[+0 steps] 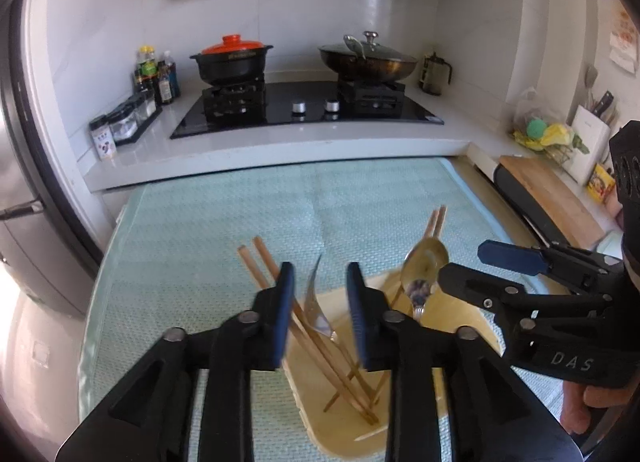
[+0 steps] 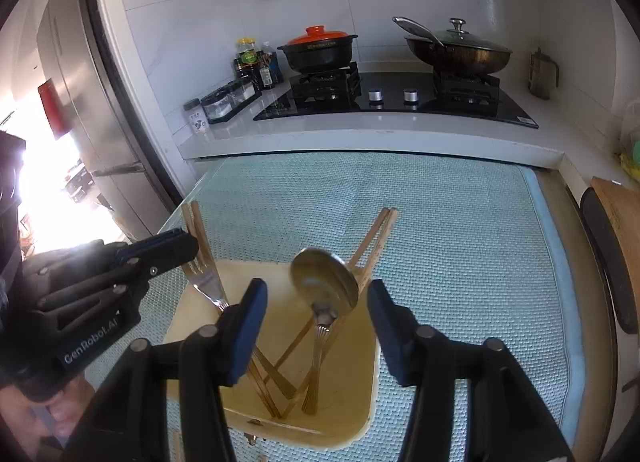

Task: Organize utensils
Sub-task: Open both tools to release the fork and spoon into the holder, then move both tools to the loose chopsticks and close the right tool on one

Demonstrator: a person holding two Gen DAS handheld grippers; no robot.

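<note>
Hovering over the wooden holder [image 2: 356, 394], both of my grippers are empty, and the risk lies in how loosely the utensils lean inside it. The left gripper [image 1: 320, 302] has its fingers apart on either side of the fork [image 1: 316, 302] without touching it; the right gripper [image 2: 316, 326] has its fingers spread wider around the spoon [image 2: 324, 282], also clear of it. The holder stands on the green mat [image 2: 440, 222] toward the near edge of the desk, holding the fork, the spoon and two pairs of chopsticks [image 2: 376, 238], all tilted and crossing one another low down.

Hazards, as I judge them:
1. Closing on the fork from this angle could catch the chopsticks [image 1: 260, 266] just beside the left finger and lever them out over the rim.
2. Lifting the spoon may drag the chopsticks leaning behind its bowl, since the handles cross near the bottom.
3. The holder looks light and sits unrestrained; a sideways pull on any one utensil could tip it or slide it on the mat.
4. The two grippers work close together, so a simultaneous move risks a collision between them.
</note>
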